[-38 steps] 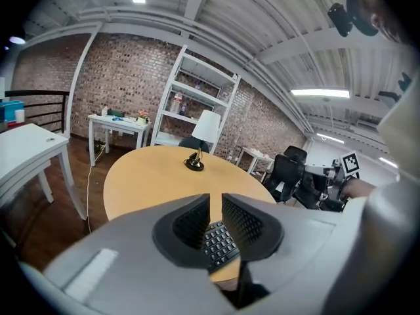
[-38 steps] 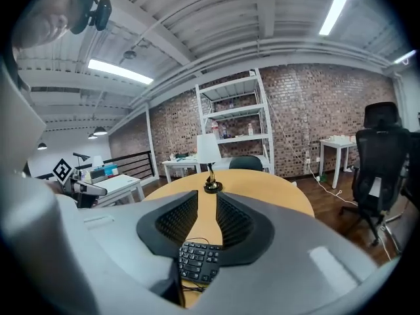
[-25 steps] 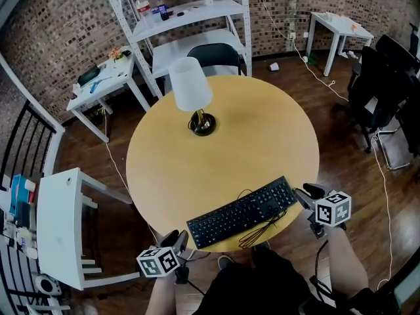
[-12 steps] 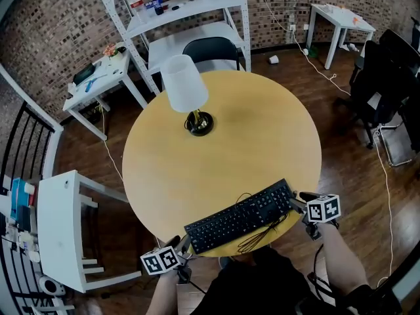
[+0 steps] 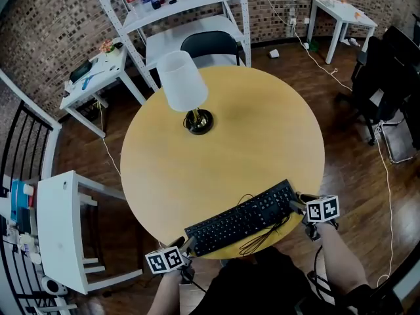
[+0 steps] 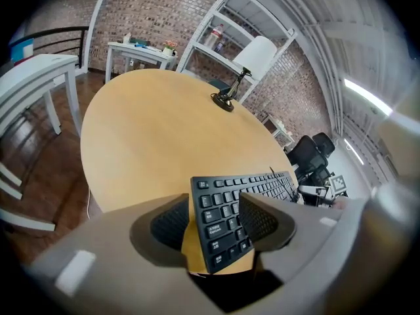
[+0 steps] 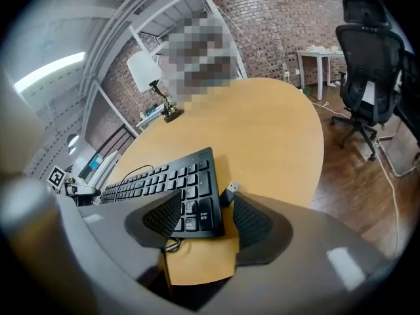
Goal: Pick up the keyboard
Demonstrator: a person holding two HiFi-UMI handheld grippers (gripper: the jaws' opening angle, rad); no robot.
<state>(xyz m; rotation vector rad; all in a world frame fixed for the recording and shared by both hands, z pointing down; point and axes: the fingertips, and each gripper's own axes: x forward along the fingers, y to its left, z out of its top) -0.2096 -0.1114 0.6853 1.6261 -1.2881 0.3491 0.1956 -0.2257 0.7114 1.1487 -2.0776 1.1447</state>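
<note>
Bracketing the keyboard [image 5: 241, 216], lying slantwise at the tabletop's [image 5: 223, 143] near edge: left gripper [image 5: 187, 245] straddling its left end, right gripper [image 5: 296, 205] straddling its right end, jaws just opening wide, pads not pressing.

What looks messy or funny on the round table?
The keyboard lies crooked at the near edge of the table, and its cable sits in a loose tangle beside it, its plug connected to nothing.
</note>
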